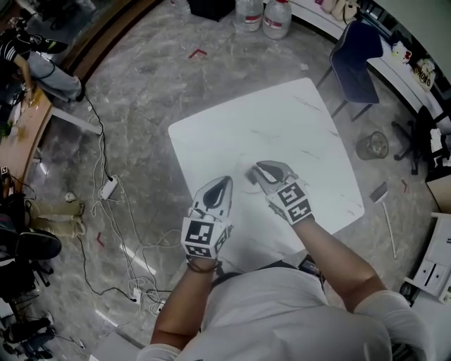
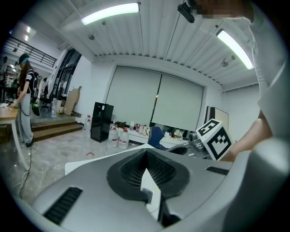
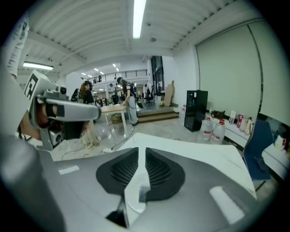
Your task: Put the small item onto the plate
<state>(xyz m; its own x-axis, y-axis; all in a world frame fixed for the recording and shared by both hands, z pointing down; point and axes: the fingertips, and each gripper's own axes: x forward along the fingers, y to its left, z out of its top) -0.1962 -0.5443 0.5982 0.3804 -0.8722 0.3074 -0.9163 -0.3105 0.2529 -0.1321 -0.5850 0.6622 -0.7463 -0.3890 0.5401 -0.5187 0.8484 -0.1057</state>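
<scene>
Both grippers hover over the near half of a white table [image 1: 282, 120]. My left gripper [image 1: 224, 182] points away from me, and in the left gripper view its tips [image 2: 146, 153] meet with nothing held. My right gripper [image 1: 259, 167] is just right of it and angled left. In the right gripper view its jaws [image 3: 142, 152] stand barely open, a thin slit apart, with only white table showing through. Each gripper shows in the other's view: the right gripper [image 2: 199, 146], the left gripper [image 3: 63, 111]. No plate or small item is plainly in view; a faint grey patch [image 1: 251, 173] lies by the right tip.
A blue chair [image 1: 356, 63] stands at the table's far right corner. Large water bottles [image 1: 264, 14] sit on the floor beyond. Cables and a power strip [image 1: 108, 187] lie on the floor to the left. A round bin [image 1: 371, 146] stands to the right.
</scene>
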